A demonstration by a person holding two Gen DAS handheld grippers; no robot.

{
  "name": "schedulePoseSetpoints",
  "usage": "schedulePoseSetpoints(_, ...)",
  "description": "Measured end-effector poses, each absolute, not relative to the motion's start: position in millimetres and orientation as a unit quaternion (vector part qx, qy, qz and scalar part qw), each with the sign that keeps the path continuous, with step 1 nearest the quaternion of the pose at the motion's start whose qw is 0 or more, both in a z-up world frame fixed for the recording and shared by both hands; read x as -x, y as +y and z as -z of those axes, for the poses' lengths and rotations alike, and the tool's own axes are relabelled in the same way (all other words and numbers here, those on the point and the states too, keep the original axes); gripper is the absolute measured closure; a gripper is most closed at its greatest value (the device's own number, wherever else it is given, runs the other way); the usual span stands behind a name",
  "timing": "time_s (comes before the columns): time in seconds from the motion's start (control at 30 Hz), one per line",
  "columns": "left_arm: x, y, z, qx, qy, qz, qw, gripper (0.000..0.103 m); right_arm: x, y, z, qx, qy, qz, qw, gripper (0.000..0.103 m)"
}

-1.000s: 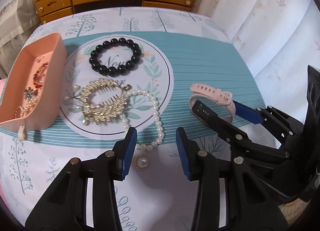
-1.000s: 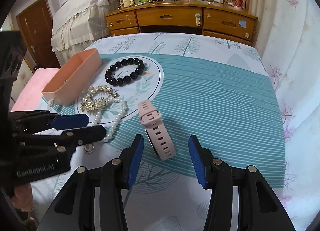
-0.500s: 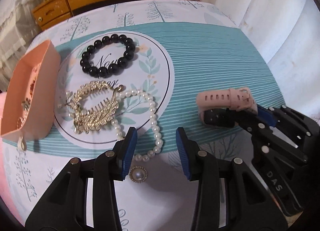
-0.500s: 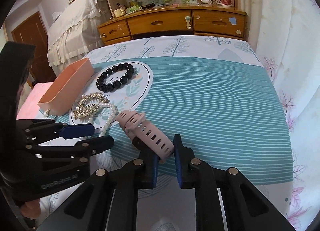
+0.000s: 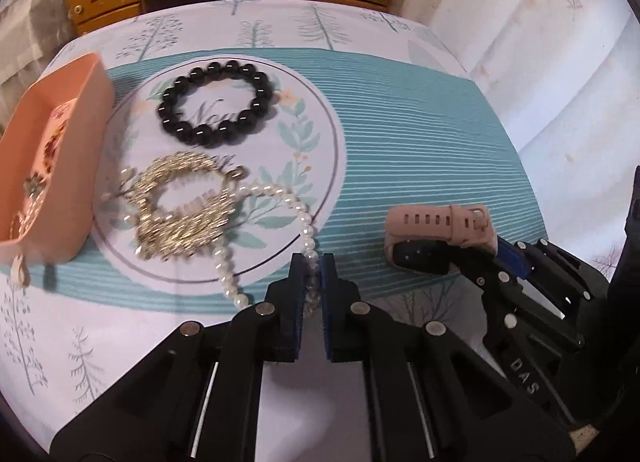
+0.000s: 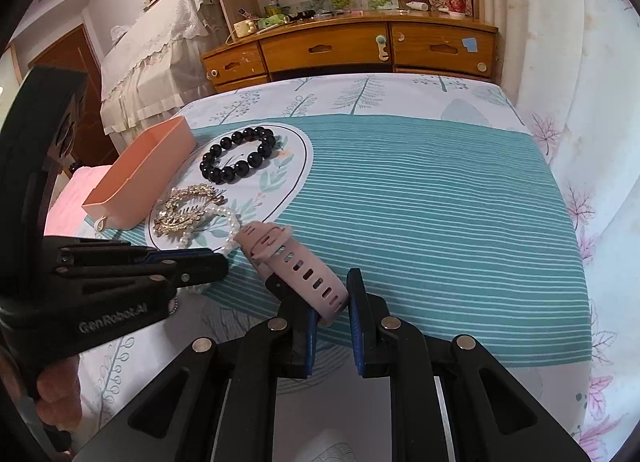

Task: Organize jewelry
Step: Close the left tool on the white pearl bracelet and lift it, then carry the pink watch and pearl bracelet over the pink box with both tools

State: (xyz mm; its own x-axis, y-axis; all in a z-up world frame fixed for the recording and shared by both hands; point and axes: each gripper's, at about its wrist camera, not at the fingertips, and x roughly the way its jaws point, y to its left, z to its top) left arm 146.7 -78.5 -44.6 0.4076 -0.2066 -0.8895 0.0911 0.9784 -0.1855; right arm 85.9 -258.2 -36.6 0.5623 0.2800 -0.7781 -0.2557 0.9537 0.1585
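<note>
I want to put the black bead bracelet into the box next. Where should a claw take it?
Grip the near arc of the black bead bracelet from above, one finger inside the ring. It lies flat and open, away from the gold comb.

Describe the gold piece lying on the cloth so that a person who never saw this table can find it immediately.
Start from the white printed circle on the teal striped cloth. On its near left part, beside the open peach plastic box, lies the gold leaf-shaped metal hair comb. Unlike the round black bead bracelet behind it and the white pearl strand touching it, it is flat, glittering and toothed.
</note>
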Motion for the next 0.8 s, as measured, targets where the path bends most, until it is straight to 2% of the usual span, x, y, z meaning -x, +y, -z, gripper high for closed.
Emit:
schedulePoseSetpoints(0.23,-124,-50,3,0.084,0.497,0.090,0.859,0.098,-83,-249,30,-0.025,0.436,-0.176,0.882,0.095)
schedulePoseSetpoints(0.47,-98,-19,-58,0.096,0.432,0.076,0.894,0.098,-75,-233,18,-0.036,0.436,-0.187,0.880,0.095)
schedulePoseSetpoints(0.8,-65,35,-110,0.116,0.365,0.025,0.924,0.098,-56,-181,-40,0.016,0.402,-0.213,0.891,0.095)
